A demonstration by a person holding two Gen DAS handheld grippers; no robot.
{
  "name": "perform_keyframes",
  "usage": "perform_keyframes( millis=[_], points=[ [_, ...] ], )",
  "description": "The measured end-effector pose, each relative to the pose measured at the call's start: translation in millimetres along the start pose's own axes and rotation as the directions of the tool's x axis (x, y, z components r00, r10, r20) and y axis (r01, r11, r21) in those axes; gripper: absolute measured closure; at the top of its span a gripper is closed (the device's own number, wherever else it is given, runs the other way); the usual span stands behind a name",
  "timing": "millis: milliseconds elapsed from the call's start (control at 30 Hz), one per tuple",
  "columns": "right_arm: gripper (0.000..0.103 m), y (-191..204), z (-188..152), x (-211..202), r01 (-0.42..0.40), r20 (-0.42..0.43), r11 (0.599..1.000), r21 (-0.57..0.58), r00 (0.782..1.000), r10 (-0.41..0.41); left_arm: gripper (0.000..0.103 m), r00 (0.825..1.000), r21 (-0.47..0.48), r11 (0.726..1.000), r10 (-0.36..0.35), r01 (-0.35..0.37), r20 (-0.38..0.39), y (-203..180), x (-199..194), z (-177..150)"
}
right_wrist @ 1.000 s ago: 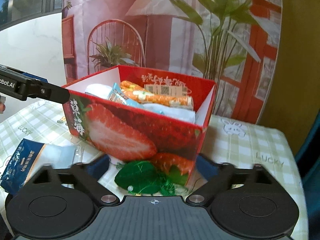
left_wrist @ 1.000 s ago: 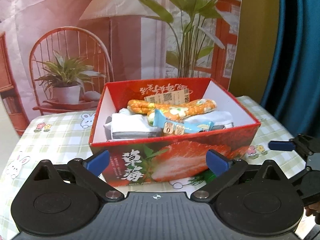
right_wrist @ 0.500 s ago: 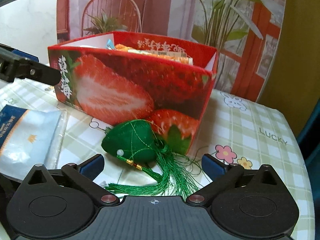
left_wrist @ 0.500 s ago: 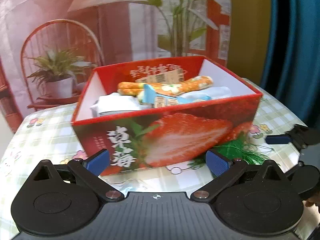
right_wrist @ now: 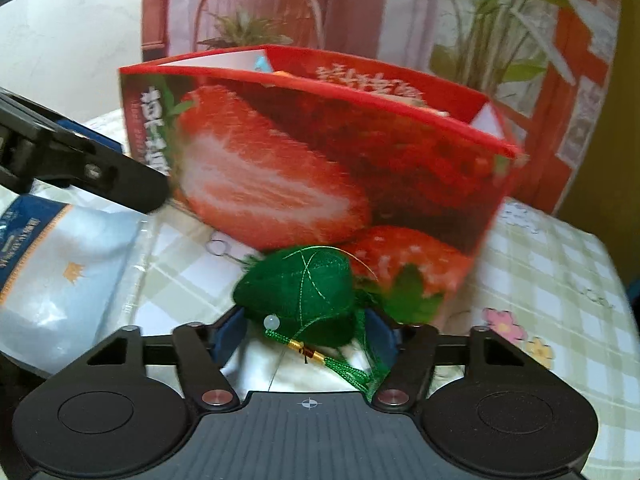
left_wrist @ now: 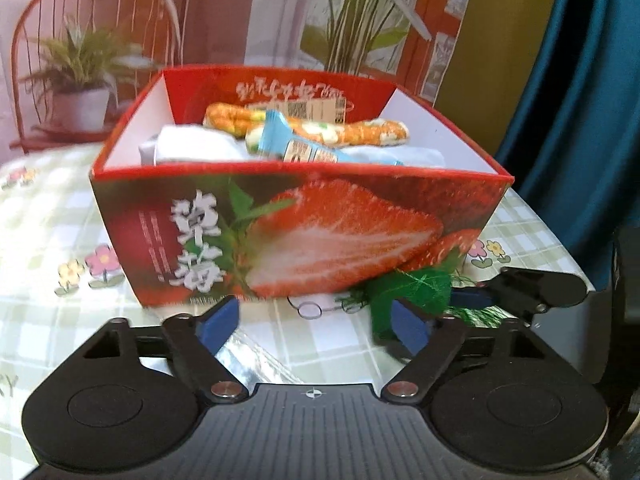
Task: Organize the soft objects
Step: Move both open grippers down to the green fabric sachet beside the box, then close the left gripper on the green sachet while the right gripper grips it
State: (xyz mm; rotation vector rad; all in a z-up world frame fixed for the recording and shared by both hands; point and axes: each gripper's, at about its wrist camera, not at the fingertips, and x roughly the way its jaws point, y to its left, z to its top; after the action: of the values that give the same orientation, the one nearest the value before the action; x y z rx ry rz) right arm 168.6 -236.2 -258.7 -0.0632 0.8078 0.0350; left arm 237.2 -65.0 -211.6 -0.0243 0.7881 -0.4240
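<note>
Nearest in the right wrist view is the right gripper (right_wrist: 301,334). Its jaws have just been closing, and one green sachet (right_wrist: 298,294) sits between the two blue pads, which look to be pressing on its sides. The sachet is fat and leaf-shaped. It lies on the checked tablecloth (right_wrist: 552,276), with its long way running side to side across the jaws. One white bead and one gold clasp hang at its near edge, and one green tassel (right_wrist: 352,372) trails toward the camera.

In the left wrist view the left gripper (left_wrist: 316,320) has also just been closing. Its jaws stand apart over a shiny clear wrapper edge, and nothing is squeezed yet. To the left in the right wrist view lies one flat blue and white packet (right_wrist: 52,264), under the left gripper's arm.

Just behind the sachet stands one red strawberry box (left_wrist: 304,232), touching it or nearly so. The box wall blocks the way forward. Inside are two orange flowered rolls (left_wrist: 360,134), one light blue wrapper (left_wrist: 304,148) and some white folded cloth (left_wrist: 192,148)
</note>
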Motion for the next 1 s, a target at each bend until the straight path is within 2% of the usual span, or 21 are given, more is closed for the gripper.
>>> perform_keyframes(
  millis=[200, 333, 533, 733, 867, 1000],
  points=[
    [0.051, 26, 5, 8, -0.082, 0.009, 0.997, -0.002, 0.997, 0.082, 0.043, 0.997, -0.103, 0.993, -0.057, 0.052, -0.046, 17, 7, -10],
    [0.051, 43, 7, 7, -0.137, 0.017, 0.991, 0.002, 0.990, 0.137, 0.043, 0.994, -0.199, 0.975, -0.104, 0.093, -0.044, 28, 4, -19],
    [0.052, 60, 10, -3, -0.174, 0.042, 0.985, 0.009, 0.984, 0.173, 0.043, 0.984, -0.334, 0.928, -0.179, 0.165, -0.012, 41, -4, -36],
    [0.052, 63, 10, -19, -0.179, 0.091, 0.982, 0.058, 0.981, 0.174, 0.045, 0.974, -0.368, 0.903, -0.222, 0.222, 0.044, 41, -19, -43],
    [0.052, 65, 10, -39, -0.176, 0.145, 0.980, 0.090, 0.976, 0.162, 0.046, 0.972, -0.338, 0.912, -0.220, 0.234, 0.081, 34, -33, -37],
    [0.052, 62, 20, -55, -0.174, 0.184, 0.982, 0.069, 0.970, 0.159, 0.047, 0.969, -0.303, 0.922, -0.210, 0.241, 0.130, 29, -52, -23]
  ],
)
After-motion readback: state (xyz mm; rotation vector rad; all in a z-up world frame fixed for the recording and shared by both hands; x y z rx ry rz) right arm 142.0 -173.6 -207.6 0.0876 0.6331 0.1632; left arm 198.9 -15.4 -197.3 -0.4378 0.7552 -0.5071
